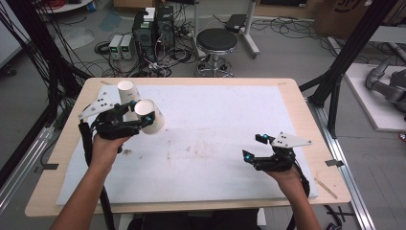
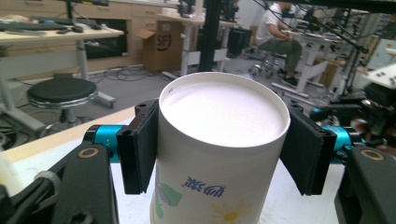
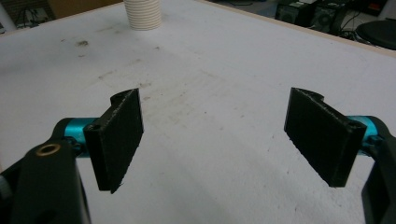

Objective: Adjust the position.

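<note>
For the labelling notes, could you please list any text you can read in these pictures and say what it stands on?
"SF": dark print on the cardboard box on the floor, in the left gripper view.
Blue print on the paper cup in the left gripper: two upside-down characters, not legible.
Cardboard box in the high view: dark mark, cropped, unreadable.

Paper cup (image 2: 219,154) cut off by the lower edge of the left gripper view; base out of sight, printed lettering and flower pattern partly cropped. Contact between cup wall and right-hand pad masked by the cup's own curve. Stack of cups (image 3: 142,14) at the far end of the worktop (image 3: 224,70) cropped by the top edge of the right gripper view; count not readable. In the high view, lower part of the stack (image 1: 127,93) hidden behind the left gripper (image 1: 139,117).
</note>
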Motion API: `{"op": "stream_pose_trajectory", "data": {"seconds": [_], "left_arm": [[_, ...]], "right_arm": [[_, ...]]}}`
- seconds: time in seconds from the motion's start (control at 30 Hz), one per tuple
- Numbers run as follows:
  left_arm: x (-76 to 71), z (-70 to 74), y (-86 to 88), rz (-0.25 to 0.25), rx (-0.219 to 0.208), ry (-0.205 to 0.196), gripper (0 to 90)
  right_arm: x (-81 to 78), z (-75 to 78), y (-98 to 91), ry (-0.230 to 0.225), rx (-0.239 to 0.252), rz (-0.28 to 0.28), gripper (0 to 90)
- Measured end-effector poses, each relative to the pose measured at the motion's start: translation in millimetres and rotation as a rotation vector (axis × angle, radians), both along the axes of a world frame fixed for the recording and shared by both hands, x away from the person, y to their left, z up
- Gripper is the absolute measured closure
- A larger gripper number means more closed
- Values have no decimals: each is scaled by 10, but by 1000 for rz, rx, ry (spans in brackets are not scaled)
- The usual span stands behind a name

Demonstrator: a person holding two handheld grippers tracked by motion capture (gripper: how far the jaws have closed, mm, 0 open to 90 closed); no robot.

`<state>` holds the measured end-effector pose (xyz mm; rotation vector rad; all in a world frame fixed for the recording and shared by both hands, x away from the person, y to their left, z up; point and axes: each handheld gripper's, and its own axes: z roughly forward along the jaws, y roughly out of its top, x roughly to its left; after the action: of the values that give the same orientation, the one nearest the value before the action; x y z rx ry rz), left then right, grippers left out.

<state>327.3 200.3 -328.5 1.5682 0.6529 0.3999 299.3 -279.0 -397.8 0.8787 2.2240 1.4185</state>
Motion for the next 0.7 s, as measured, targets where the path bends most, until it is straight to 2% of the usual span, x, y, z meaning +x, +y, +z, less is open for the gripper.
{"op": "stream_pose_trajectory", "data": {"seconds": [0.13,0.17,0.47,0.7], "left_arm": [[-3,-52,-78,-34,5,9,346],[-4,-84,-123,-55,3,11,346],[-18,-239,-322,-136,2,26,345],[-42,-306,-432,-178,-1,35,344]], "right_arm": [[22,8,41,5,7,14,201],[46,7,80,1,6,28,202],[92,18,256,-5,22,87,202],[122,32,355,-2,22,128,202]]}}
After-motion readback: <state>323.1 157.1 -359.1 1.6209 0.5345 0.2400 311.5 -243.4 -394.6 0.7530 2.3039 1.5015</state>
